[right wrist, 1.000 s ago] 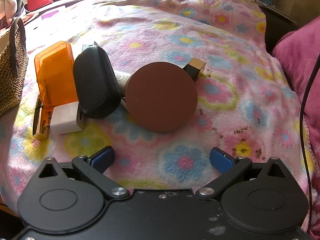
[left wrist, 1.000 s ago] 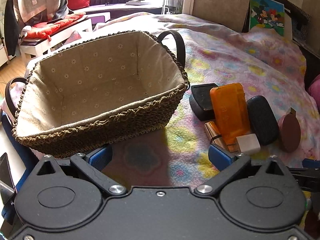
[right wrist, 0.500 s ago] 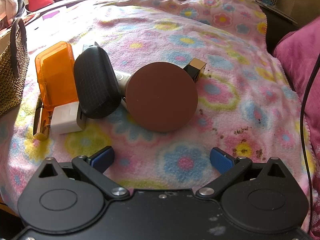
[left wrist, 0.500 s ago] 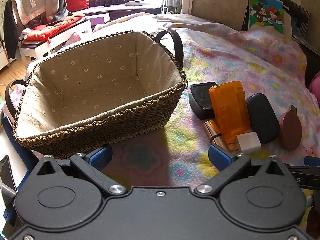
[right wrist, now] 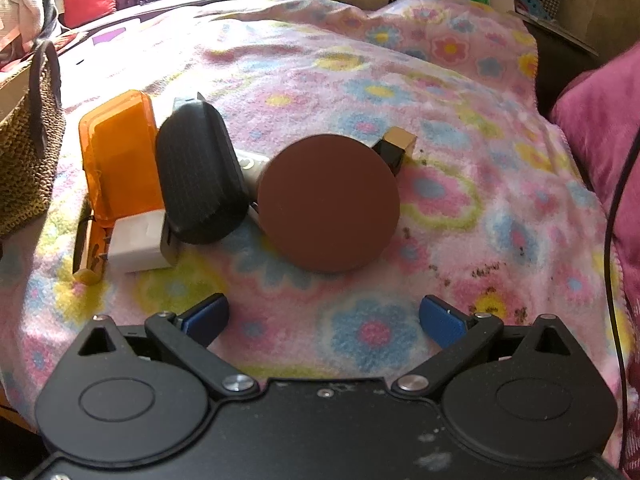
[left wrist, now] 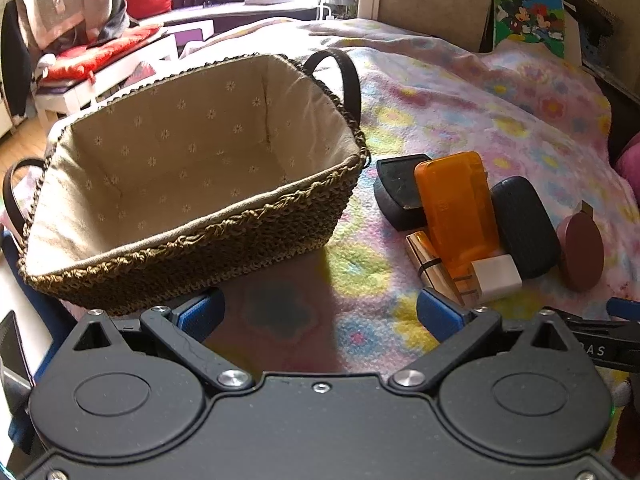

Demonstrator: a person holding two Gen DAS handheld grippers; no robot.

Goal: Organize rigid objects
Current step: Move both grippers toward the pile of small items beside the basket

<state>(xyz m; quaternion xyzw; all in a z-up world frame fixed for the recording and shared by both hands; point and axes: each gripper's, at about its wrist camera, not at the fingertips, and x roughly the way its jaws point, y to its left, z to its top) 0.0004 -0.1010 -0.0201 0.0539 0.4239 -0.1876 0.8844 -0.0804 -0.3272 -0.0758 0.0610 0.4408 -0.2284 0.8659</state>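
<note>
A woven basket (left wrist: 192,256) with a pale floral lining stands empty on the flowered blanket, just ahead of my open left gripper (left wrist: 320,312). To its right lies a cluster: a black box (left wrist: 400,196), an orange case (left wrist: 456,208), a black oval case (left wrist: 524,226), a white cube (left wrist: 496,278), a gold bar (left wrist: 424,256) and a brown disc (left wrist: 582,248). In the right wrist view the brown disc (right wrist: 328,202) lies straight ahead of my open right gripper (right wrist: 322,320), with the black oval case (right wrist: 198,174), orange case (right wrist: 120,160) and white cube (right wrist: 138,244) to its left.
The blanket (right wrist: 460,128) falls away at its near and left edges. A magenta cushion (right wrist: 600,128) rises on the right, with a black cable (right wrist: 616,220) hanging by it. A small gold-and-black block (right wrist: 394,146) sits behind the disc. Dark crumbs (right wrist: 480,270) dot the blanket.
The left wrist view has shifted slightly, with the basket and cluster drifting a little. The right gripper has crept slightly forward. Nothing was picked up.
</note>
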